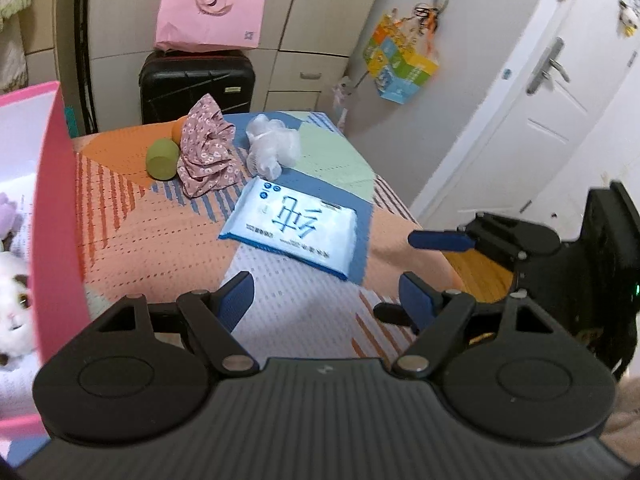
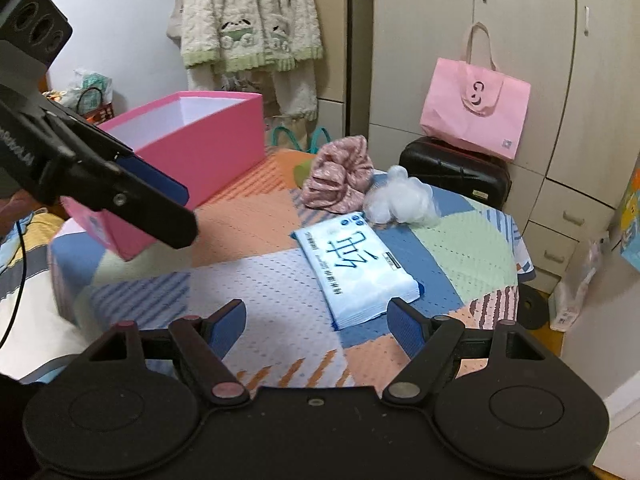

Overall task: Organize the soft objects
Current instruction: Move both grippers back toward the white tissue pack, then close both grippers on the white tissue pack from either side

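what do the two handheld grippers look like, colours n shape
Both match. The left gripper and right gripper have matte black ribbed bodies, two round black discs, black linkage arms with silver pivot pins, and blue textured finger pads. A black cable hangs near the left one, whose side carries white lettering.

The left gripper [image 1: 326,300] hangs open above the bed [image 1: 160,240]. A tissue pack [image 1: 292,232] lies mid-bed; the pink box [image 1: 52,200] stands at its left edge.

Tissue pack [image 2: 354,270]: glossy plastic film. Floral cloth [image 1: 208,150]: crumpled cotton-like fabric. Bath pouf [image 1: 272,146]: white mesh. Pink box [image 2: 192,148]: matt cardboard. Bedcover [image 2: 248,272]: perforated weave.
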### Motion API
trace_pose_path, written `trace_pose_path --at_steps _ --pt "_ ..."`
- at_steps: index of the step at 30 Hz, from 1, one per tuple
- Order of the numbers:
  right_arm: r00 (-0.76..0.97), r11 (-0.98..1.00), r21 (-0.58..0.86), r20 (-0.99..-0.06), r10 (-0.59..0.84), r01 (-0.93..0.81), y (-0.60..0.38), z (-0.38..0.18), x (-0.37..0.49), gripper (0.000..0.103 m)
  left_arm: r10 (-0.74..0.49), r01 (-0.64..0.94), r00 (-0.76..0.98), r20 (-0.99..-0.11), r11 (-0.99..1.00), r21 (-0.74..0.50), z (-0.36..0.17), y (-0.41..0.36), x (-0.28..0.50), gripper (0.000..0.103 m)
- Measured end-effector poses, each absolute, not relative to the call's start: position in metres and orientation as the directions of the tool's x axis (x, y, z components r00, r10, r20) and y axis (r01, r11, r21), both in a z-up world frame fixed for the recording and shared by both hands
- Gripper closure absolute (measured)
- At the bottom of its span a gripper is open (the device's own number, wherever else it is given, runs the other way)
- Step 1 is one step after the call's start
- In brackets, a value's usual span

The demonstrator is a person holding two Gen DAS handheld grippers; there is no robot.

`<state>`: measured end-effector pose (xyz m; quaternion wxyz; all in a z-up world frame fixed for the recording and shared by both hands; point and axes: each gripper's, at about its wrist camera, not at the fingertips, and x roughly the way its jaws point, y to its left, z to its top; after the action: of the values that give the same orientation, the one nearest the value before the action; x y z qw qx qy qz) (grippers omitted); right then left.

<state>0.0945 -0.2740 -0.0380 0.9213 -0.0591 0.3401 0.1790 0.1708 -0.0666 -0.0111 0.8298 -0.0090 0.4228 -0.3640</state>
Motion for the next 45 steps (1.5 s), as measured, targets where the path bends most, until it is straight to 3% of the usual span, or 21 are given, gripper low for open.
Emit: trace_pose_path --at_steps 15,28,33,36,40,45 --pt "0.73 0.956 0.0 -0.646 0.224 -0.294 -0.273 -0.097 0.143 0.021 -0.515 0.496 0.496 -0.699 0.829 -0.259 -0.066 -0.112 0.246 0.025" --pt "0.737 0.956 -0.072 -0.654 0.17 -0.285 -0.298 -0.096 0.147 0.018 -0.55 0.452 0.469 -0.691 0.822 -0.347 -0.087 -0.114 0.264 0.028" --pt "0.733 0.947 -0.044 -0.645 0.217 -0.319 -0.29 -0.098 0.151 0.019 -0.547 0.449 0.477 -0.688 0.824 -0.344 -0.093 -0.117 0.262 0.045" --pt "0.731 0.95 0.014 -0.635 0.249 -0.312 -0.289 -0.103 0.158 0.021 -0.576 0.445 0.472 -0.668 0.809 -0.383 -0.096 -0.115 0.261 0.049" --pt "0.748 0.958 0.032 -0.617 0.242 -0.284 -0.288 -0.105 0.158 0.033 -0.584 0.457 0.479 -0.655 0.804 -0.382 -0.1 -0.114 0.257 0.049" --pt "0.76 0.961 0.022 -0.607 0.232 -0.276 -0.285 -0.106 0.158 0.038 -0.565 0.418 0.448 -0.693 0.817 -0.397 -0.095 -0.117 0.258 0.049"
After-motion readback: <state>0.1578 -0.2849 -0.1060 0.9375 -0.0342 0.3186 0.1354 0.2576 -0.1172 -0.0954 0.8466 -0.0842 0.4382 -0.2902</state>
